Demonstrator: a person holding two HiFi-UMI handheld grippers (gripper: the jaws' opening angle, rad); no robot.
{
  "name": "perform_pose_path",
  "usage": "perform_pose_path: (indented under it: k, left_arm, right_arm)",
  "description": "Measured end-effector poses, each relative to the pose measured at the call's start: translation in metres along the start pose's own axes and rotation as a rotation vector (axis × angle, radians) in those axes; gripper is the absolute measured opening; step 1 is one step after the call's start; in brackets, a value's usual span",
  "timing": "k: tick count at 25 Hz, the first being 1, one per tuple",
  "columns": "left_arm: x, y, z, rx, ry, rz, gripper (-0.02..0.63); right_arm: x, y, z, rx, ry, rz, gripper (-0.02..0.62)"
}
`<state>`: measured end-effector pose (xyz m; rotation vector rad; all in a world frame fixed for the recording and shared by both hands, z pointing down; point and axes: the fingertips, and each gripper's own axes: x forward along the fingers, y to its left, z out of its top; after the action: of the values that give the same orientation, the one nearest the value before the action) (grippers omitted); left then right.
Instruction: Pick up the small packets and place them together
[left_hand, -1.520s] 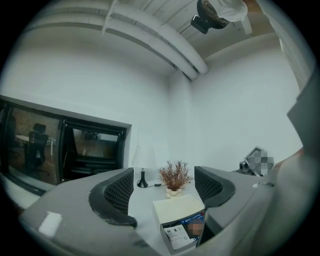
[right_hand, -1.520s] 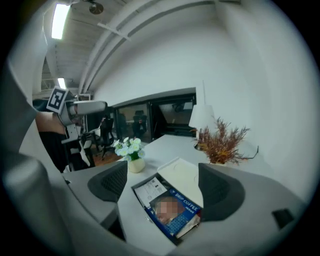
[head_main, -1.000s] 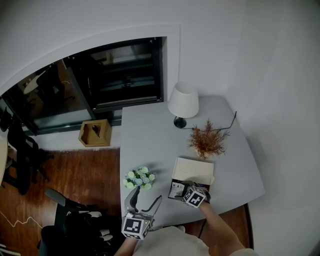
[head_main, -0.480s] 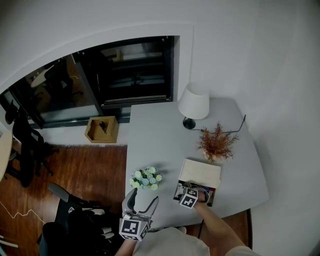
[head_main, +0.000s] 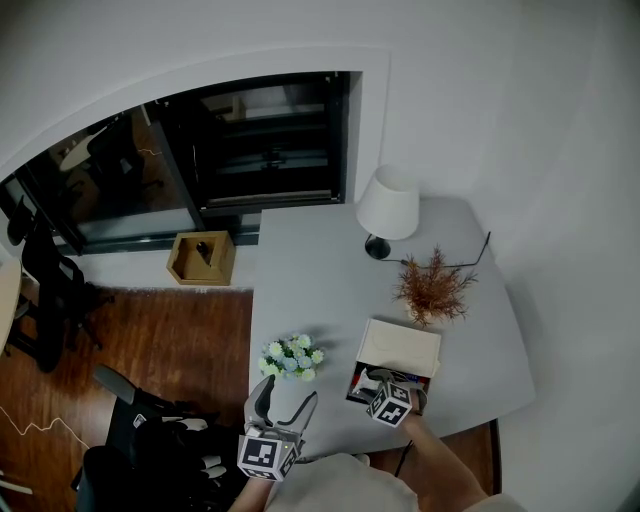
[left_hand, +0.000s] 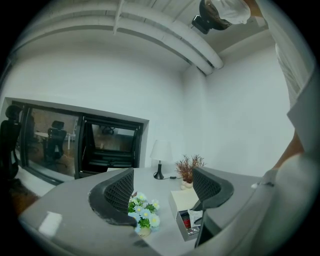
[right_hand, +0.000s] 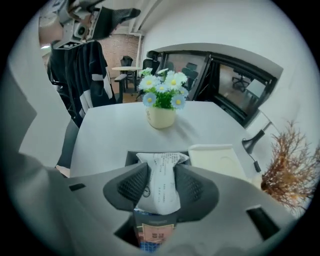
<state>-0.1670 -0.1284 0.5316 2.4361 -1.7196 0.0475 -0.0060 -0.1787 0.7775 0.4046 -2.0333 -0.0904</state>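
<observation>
Right hand-held gripper (right_hand: 161, 186): jaws closing on a white packet (right_hand: 162, 172) pinched between its pads, with the open box (right_hand: 131, 158) just beneath them. Left hand-held gripper (left_hand: 165, 192): jaws spread wide, nothing between them.

White packet (right_hand: 161, 186) pinched over the open box (right_hand: 131, 158)
Printed with small dark text, the white packet stands upright between the closing jaws of the right gripper (right_hand: 161, 181), just above the box; a dark blue packet (right_hand: 152, 235), partly orange, lies inside the box beneath it.
</observation>
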Motion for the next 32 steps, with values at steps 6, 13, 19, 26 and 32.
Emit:
perform_pose_path:
  k: [6, 13, 19, 26, 32]
  left_arm:
    - [0.001, 0.004, -0.004, -0.008, 0.009, -0.002, 0.359]
    - [-0.001, 0.005, -0.002, -0.015, 0.01, 0.007, 0.359]
    - [-0.01, 0.015, -0.006, -0.032, 0.011, 0.044, 0.359]
    - [-0.019, 0.027, -0.008, -0.041, 0.014, 0.081, 0.357]
    - [-0.018, 0.023, -0.008, -0.05, 0.014, 0.075, 0.357]
  right_arm:
    - [-0.042, -0.057, 0.007, 0.085, -0.132, -0.115, 0.189]
    - [-0.022, -0.112, 0.016, 0.128, -0.166, -0.071, 0.198]
    - [0.013, -0.118, 0.009, 0.105, -0.082, 0.006, 0.206]
    - [0.024, -0.117, 0.0, 0.016, -0.03, 0.064, 0.305]
    - [0.02, -0.122, -0.002, -0.039, -0.032, 0.023, 0.428]
